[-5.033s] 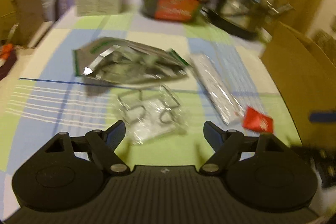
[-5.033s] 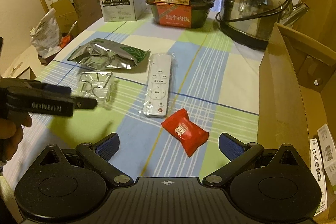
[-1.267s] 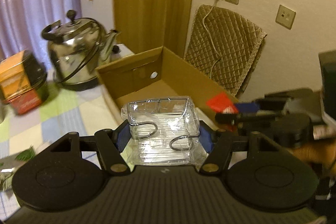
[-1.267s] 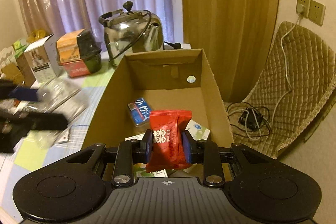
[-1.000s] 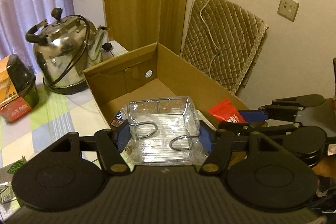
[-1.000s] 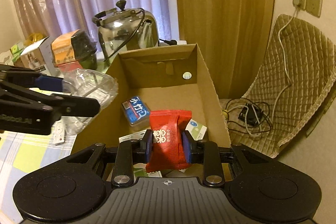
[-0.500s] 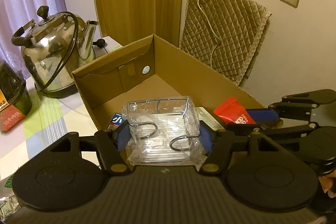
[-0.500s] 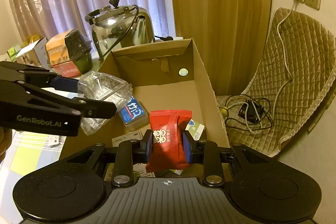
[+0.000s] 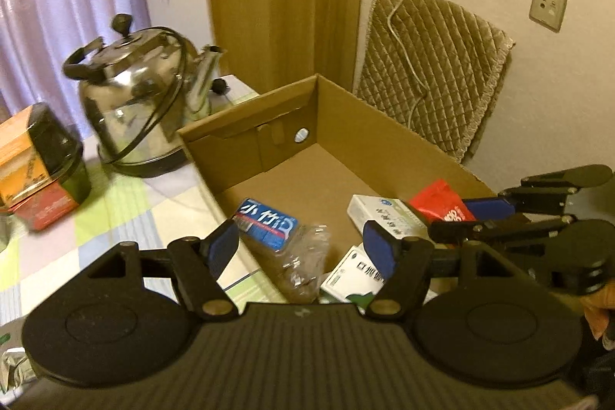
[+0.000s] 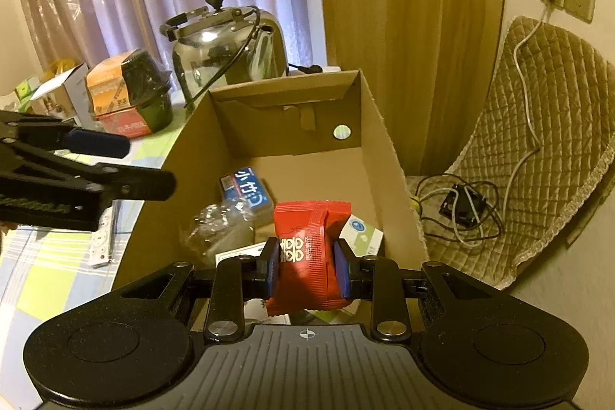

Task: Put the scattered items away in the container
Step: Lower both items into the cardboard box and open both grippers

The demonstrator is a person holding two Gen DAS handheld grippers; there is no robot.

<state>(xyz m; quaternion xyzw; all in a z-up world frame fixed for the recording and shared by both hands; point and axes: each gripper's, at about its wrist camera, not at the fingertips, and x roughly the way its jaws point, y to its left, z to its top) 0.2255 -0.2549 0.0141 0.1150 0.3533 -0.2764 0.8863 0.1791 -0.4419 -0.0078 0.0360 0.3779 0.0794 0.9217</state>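
Note:
An open cardboard box (image 9: 388,137) (image 10: 384,156) stands beside the table. My left gripper (image 9: 303,248) hovers open over its near end, nothing between the fingers. Below it the clear plastic packet of wire hooks (image 9: 303,264) (image 10: 219,229) lies in the box next to a blue packet (image 9: 265,219) (image 10: 246,193). My right gripper (image 10: 307,266) is shut on the red snack packet (image 10: 309,252) (image 9: 442,204), held above the box's near end. White cartons (image 9: 384,214) (image 10: 361,233) lie on the box floor.
A steel kettle (image 9: 142,102) (image 10: 226,45) and an orange-and-black food tub (image 9: 34,152) (image 10: 127,95) stand on the checked tablecloth (image 9: 127,214). A white remote (image 10: 102,241) lies on the table. A quilted chair (image 10: 546,137) with cables stands right of the box.
My left gripper has opened and the clear hook packet has dropped into the box. The right gripper still holds the red packet over the box.

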